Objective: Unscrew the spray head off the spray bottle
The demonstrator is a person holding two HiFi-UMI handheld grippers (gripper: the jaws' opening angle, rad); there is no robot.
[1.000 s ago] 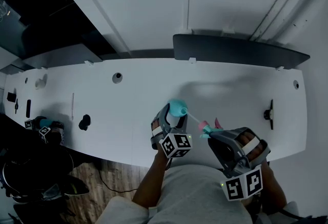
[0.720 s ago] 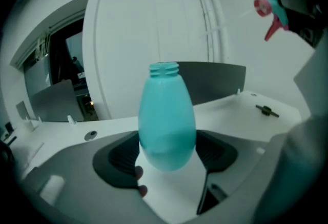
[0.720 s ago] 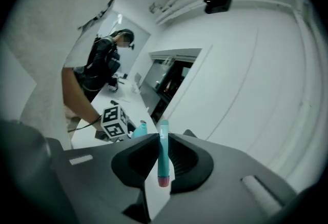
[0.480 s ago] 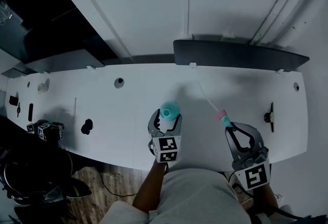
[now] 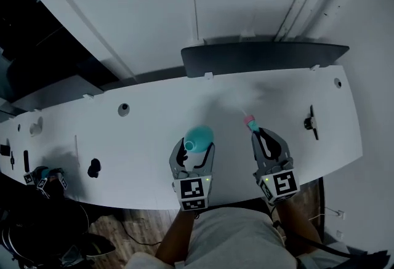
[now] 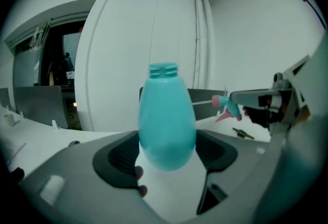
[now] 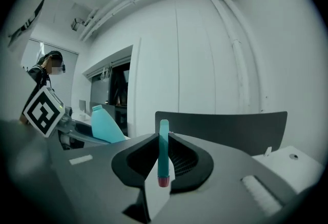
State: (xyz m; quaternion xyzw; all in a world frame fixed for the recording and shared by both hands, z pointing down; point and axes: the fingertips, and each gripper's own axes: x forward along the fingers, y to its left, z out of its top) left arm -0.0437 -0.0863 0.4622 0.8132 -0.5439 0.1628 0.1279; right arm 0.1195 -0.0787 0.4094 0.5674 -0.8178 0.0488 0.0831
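- Long white table [image 5: 154, 132] against a white wall, with a dark grey panel [image 5: 265, 55] along the back edge and a few small dark fittings [image 5: 311, 121] on the surface.
- Just changed: a second ago, the spray bottle [image 6: 166, 120] tilted and close against the spray head [image 7: 163, 154], the two almost touching. Now drawn well apart over the near side of the table, bottle on the left and head on the right.
- Likely meaning: head already unscrewed and lifted free of the neck. Main step apparently done, with only the setting down of the two parts left.
- Left gripper [image 5: 197, 149]: jaws spread wide and pressed on the rounded belly of the spray bottle, holding it upright.
- Spray bottle: teal, egg-shaped, wider at the bottom. Neck open at the top, bare screw threads showing, nothing fitted on it.
- Right gripper [image 5: 263, 137]: jaws nearly together, pinching the slim teal body of the spray head.
- Spray head: teal with a pink collar and pink trigger. Thin dip tube [image 6: 201, 102] trailing out toward the bottle's side without reaching it.
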